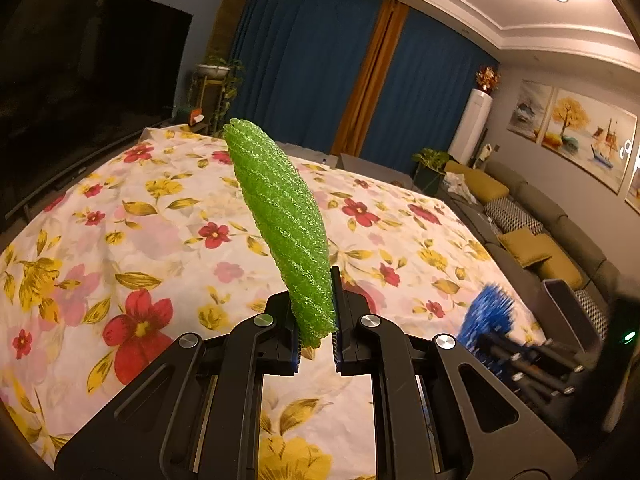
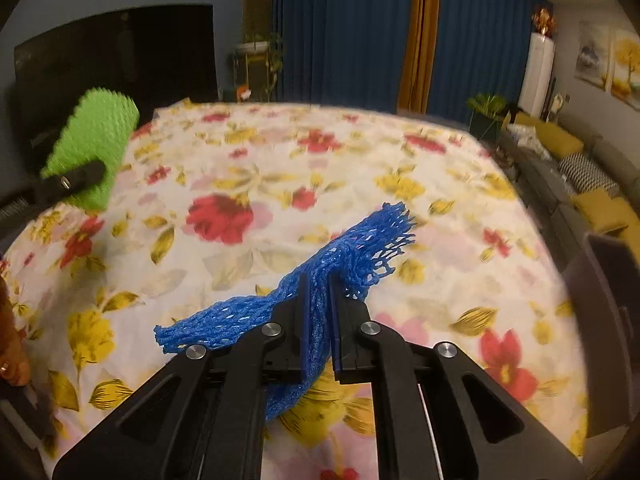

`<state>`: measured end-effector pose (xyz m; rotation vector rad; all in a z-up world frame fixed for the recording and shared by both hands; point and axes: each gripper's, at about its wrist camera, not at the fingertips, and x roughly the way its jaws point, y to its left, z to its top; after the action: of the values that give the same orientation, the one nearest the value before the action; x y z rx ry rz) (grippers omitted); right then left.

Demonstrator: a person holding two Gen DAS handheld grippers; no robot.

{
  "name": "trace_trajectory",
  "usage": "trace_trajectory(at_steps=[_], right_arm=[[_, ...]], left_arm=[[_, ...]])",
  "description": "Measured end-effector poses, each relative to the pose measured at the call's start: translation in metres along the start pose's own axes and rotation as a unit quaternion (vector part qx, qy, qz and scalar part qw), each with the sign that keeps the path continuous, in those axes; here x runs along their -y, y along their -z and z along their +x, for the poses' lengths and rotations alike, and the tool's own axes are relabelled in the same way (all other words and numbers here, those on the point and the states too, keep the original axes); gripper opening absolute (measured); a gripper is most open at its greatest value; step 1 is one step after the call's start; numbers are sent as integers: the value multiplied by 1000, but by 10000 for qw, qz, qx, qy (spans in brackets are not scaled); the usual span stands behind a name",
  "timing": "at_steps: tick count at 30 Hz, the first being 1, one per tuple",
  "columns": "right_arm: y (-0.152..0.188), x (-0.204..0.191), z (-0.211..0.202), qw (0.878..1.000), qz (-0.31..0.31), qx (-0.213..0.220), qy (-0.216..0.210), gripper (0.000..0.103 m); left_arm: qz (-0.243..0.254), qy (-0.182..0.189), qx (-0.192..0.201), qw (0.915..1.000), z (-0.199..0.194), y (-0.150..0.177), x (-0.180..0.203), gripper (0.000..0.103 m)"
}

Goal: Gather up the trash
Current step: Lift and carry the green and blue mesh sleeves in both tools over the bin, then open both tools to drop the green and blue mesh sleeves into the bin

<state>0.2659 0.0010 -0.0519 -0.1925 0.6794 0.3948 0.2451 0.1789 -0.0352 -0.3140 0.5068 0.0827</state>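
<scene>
The landmark was the flowered cloth (image 1: 168, 208), a pale fabric printed with red blossoms and yellow leaves, spread smooth over a wide table.

At the far left of that cloth, seen from the right wrist, a person's hand (image 2: 14, 364) showed only as a blurred edge. Above the cloth's left side the left gripper (image 1: 316, 312) was clenched on the green foam net (image 1: 276, 220): a flattened, leaf-shaped sleeve of spongy mesh with diagonal ribs and a grainy, glittering surface. Its lower end was pinched between the black jaws with their blue ribbed pads, and the rest stood up tilted to the left, clear of the cloth. From the right wrist the same green foam net (image 2: 94, 140) looked broad and spiky along its top edge.

Further right, above the cloth's near middle, the right gripper (image 2: 318, 320) was clamped on the blue foam net (image 2: 352, 248), a soft open-weave mesh sleeve. The net was squeezed thin between the pads, one end drooping left as a flat band, the other flaring up to the right into a frayed fringe. It hung off the cloth.

Past the cloth's right edge stood a grey bin (image 2: 608, 320) with smooth, straight walls, and beyond it a grey sofa (image 1: 560, 240) with mustard cushions.
</scene>
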Motion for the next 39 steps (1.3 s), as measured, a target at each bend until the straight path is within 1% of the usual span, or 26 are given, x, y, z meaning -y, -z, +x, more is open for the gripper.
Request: trace_trajectory(at_steps=[5, 10, 14, 16, 18, 22, 23, 26, 29, 31, 36, 39], right_arm=[[-8, 15, -29, 9993, 14, 352, 121, 9], [-10, 36, -52, 9979, 157, 598, 176, 9], [-7, 60, -76, 9956, 282, 844, 283, 9], [-6, 72, -85, 9943, 363, 942, 354, 9], [-3, 94, -98, 9918, 509, 1068, 475, 9], [5, 139, -120, 9849, 813, 1281, 827, 9], [9, 155, -128, 9821, 938, 1339, 939, 9], [19, 190, -145, 9735, 1183, 1483, 1280, 9], [29, 222, -162, 9640, 1372, 1633, 1590, 9], [36, 241, -170, 9575, 1475, 1725, 1781, 9], [50, 275, -180, 9481, 1658, 1846, 1989, 10], [55, 291, -182, 9444, 1759, 1889, 2038, 12]], left_arm=[[255, 54, 68, 9996, -9, 0, 22, 11], [562, 214, 100, 9981, -21, -3, 52, 11], [855, 385, 166, 9955, -33, -7, 85, 11], [1031, 556, 187, 9929, -39, -8, 110, 11], [1162, 725, 188, 9904, -41, -10, 132, 11], [1455, 1085, 207, 9832, -40, -5, 187, 11], [1535, 1228, 228, 9802, -38, -3, 205, 11], [1637, 1536, 216, 9742, -32, 3, 242, 11], [1716, 1959, 146, 9654, -22, 13, 287, 11], [1784, 2170, 114, 9597, -15, 21, 313, 11], [1955, 2638, 26, 9445, 3, 40, 367, 11], [2002, 2809, -57, 9386, 15, 49, 388, 11]])
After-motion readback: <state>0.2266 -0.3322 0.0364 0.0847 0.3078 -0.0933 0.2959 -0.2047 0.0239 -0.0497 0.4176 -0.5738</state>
